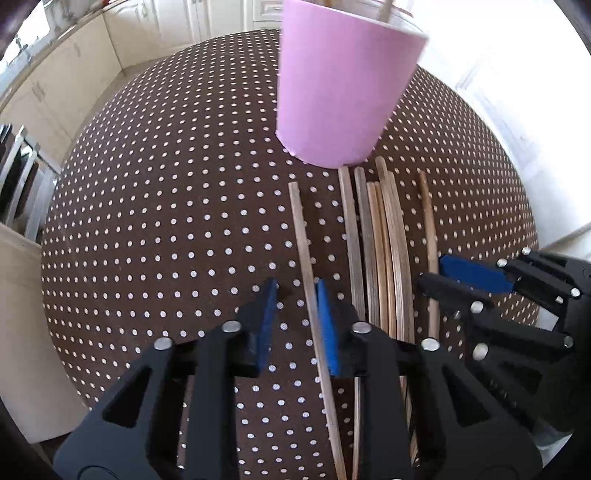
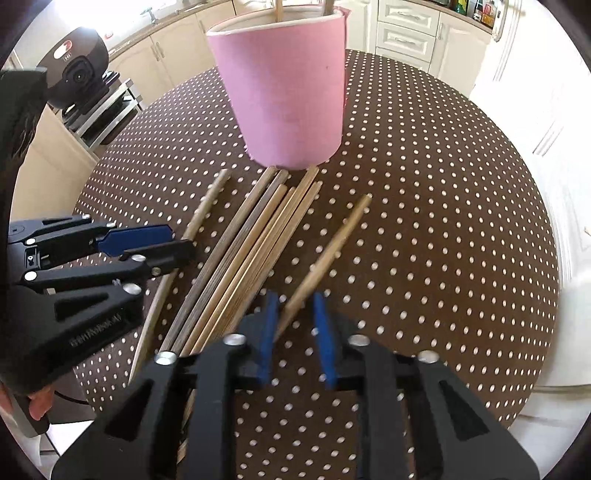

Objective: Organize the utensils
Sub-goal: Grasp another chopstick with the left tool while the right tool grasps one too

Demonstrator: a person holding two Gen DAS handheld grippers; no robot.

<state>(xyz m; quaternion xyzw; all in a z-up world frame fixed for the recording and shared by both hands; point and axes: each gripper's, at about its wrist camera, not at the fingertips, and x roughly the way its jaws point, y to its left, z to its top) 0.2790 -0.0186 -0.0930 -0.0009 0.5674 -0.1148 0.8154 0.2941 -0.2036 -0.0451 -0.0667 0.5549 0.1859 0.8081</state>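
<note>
- At the left, the left gripper point(image 1: 295, 295) points steeply down over the round table in its brown, white-dotted cloth point(image 1: 166, 184).
- A loose pale wooden chopstick point(image 1: 301, 236) lies on the cloth, off to the left of the others. It runs straight through the left gripper's jaws, resting against the right-hand blue pad. The left-hand pad stands clear of it, so the jaws are narrow but not clamped.
- That stick's long axis runs away from the claw towards the holder, in line with the fingers.
- In the middle lies a bundle of wooden chopsticks point(image 1: 380, 240), packed side by side, parallel, with their far ends close to the holder's base.
- Beyond the bundle stands the tall pink cylindrical holder point(image 1: 332, 92), upright, with an upright stick point(image 2: 279, 6) or two showing at its rim.
- At the right, a second loose tapered wooden chopstick point(image 2: 332, 243) lies apart from the bundle, angled with its thick end up and to the right.
- The right gripper point(image 2: 293, 306) sits over that stick's thin end, which lies between the blue pads. There is a small gap on either side, so nothing is gripped.
- Each hand has its own stray stick directly under it, so neither needs to reach across.
- I'd judge each claw need only pinch shut before lifting its stick towards the holder ahead.
</note>
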